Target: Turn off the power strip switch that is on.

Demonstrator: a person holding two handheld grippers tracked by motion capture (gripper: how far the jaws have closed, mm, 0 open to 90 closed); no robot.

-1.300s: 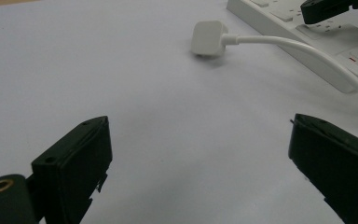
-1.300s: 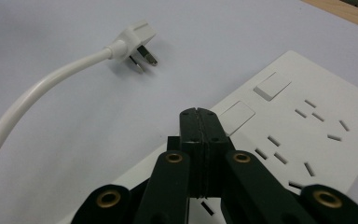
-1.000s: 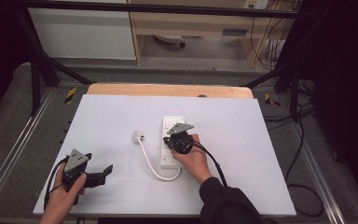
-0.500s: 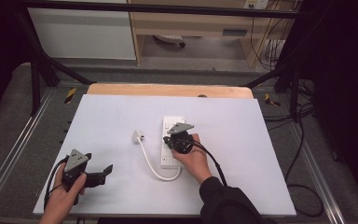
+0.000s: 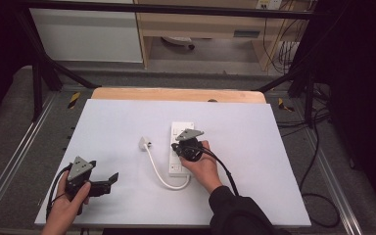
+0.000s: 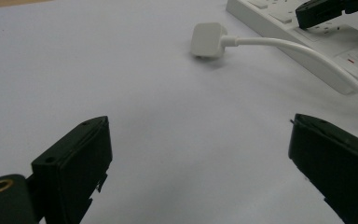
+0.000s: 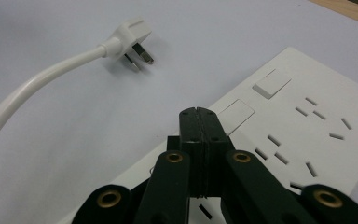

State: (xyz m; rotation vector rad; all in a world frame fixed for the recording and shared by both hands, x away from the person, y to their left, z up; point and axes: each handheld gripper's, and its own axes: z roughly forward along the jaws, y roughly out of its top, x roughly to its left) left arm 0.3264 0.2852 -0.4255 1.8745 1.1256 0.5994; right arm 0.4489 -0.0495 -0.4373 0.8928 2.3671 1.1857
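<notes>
A white power strip [image 5: 180, 161] lies in the middle of the white table sheet. Its white cable [image 5: 157, 172] loops left to a loose plug [image 5: 144, 143] lying on the sheet with its pins bare [image 7: 140, 56]. My right gripper [image 5: 178, 147] rests over the strip, its jaws shut together with nothing between them [image 7: 198, 114], tips by the strip's switches [image 7: 235, 114]. My left gripper [image 5: 111, 181] is held low at the near left, jaws wide open and empty [image 6: 200, 144], facing the plug [image 6: 207, 39] and the strip [image 6: 354, 60].
The white sheet [image 5: 254, 142] covers a wooden table whose far edge [image 5: 176, 94] shows. Metal frame rails [image 5: 17, 156] run along both sides. Black cables [image 5: 318, 196] lie on the floor at the right.
</notes>
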